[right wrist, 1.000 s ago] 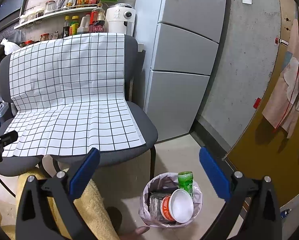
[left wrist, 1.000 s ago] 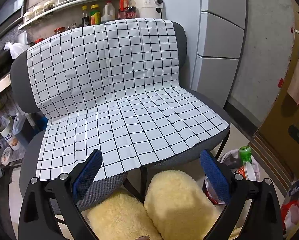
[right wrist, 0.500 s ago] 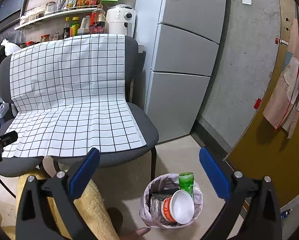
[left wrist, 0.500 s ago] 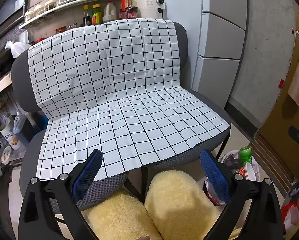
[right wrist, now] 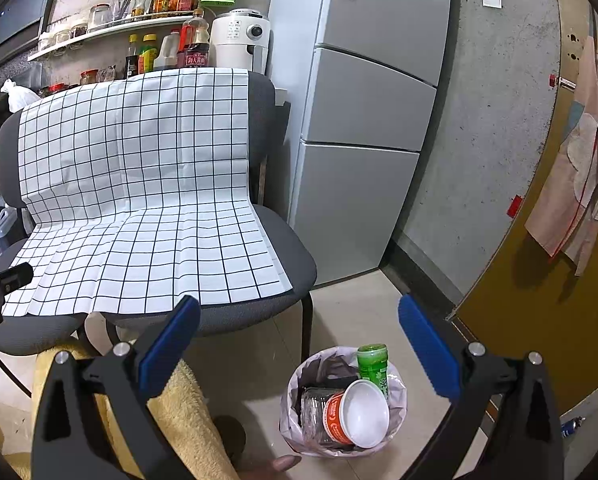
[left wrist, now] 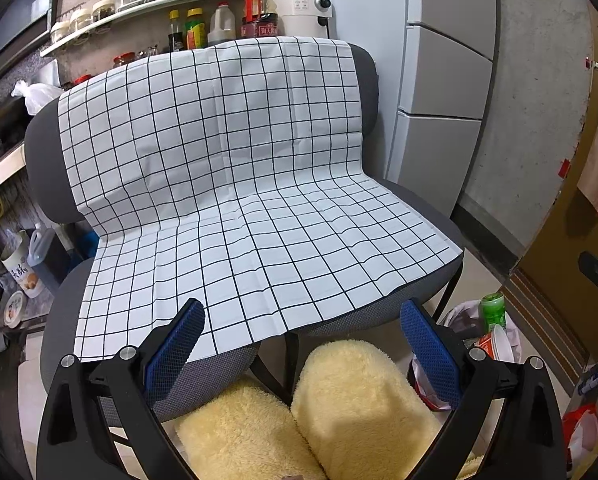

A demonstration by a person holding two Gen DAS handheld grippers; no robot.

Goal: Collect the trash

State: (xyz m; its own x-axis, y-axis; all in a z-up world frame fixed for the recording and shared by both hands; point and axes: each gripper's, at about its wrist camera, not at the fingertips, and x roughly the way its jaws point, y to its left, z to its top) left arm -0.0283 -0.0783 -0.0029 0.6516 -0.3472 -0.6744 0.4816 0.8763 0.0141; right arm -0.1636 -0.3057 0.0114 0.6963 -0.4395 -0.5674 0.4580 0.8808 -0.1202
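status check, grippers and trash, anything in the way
Left gripper open, empty. Right gripper open, empty. Trash bin on floor beside chair, holding green bottle and paper bowl. Checked cloth bare, nothing blocking.

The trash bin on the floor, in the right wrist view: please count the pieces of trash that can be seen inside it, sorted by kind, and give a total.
In the trash bin:
Green bottle: 1
Red and white paper bowl: 1
Clear plastic container: 1
Total: 3 that can be told apart; dark items deeper in the bin are too unclear to count.
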